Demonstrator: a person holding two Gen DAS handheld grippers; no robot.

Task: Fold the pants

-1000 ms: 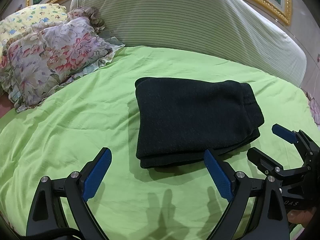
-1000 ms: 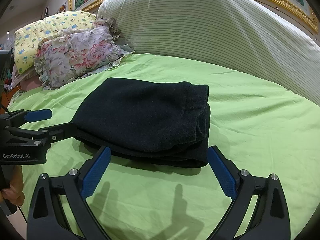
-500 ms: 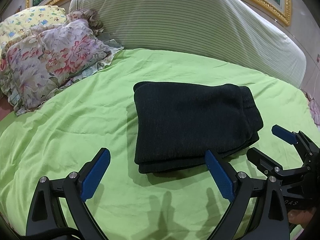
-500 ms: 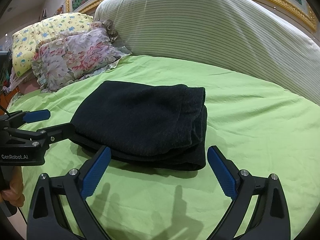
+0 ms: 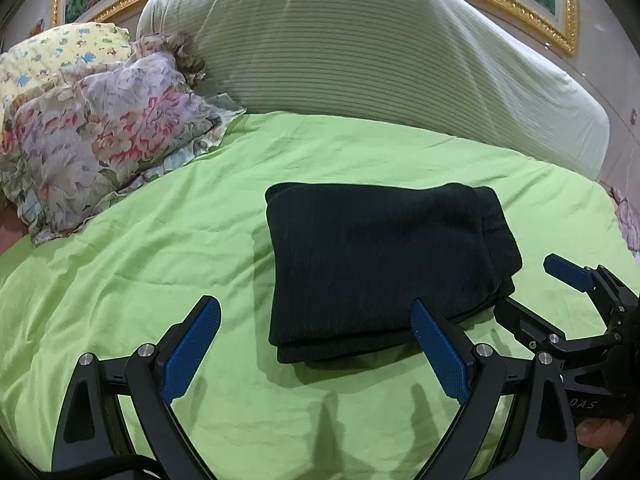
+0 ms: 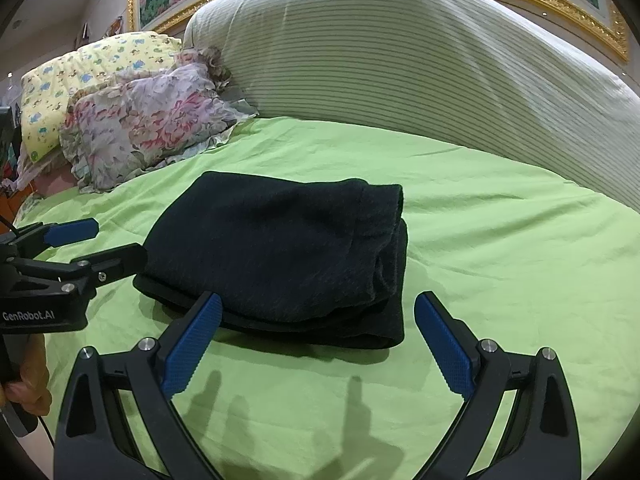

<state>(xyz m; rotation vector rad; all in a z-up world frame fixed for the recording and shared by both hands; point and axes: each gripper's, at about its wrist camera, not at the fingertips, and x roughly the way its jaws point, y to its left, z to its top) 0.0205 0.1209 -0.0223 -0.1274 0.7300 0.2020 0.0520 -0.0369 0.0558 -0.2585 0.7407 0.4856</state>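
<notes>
Dark folded pants (image 5: 380,256) lie as a compact rectangle on the green bedsheet (image 5: 160,240); they also show in the right wrist view (image 6: 280,252). My left gripper (image 5: 316,344) is open and empty, held just short of the pants' near edge. My right gripper (image 6: 318,340) is open and empty, also just short of the near edge. The right gripper shows at the right of the left wrist view (image 5: 536,292), and the left gripper at the left of the right wrist view (image 6: 104,244). Neither touches the pants.
A floral pillow (image 5: 100,148) and a yellow patterned pillow (image 6: 80,80) lie at the far left. A large striped bolster (image 5: 360,48) runs along the headboard. Green sheet surrounds the pants.
Both grippers have drawn back and lifted slightly, so the pants sit a little farther away and lower in view. The pants have not moved. Both grippers stay open.
</notes>
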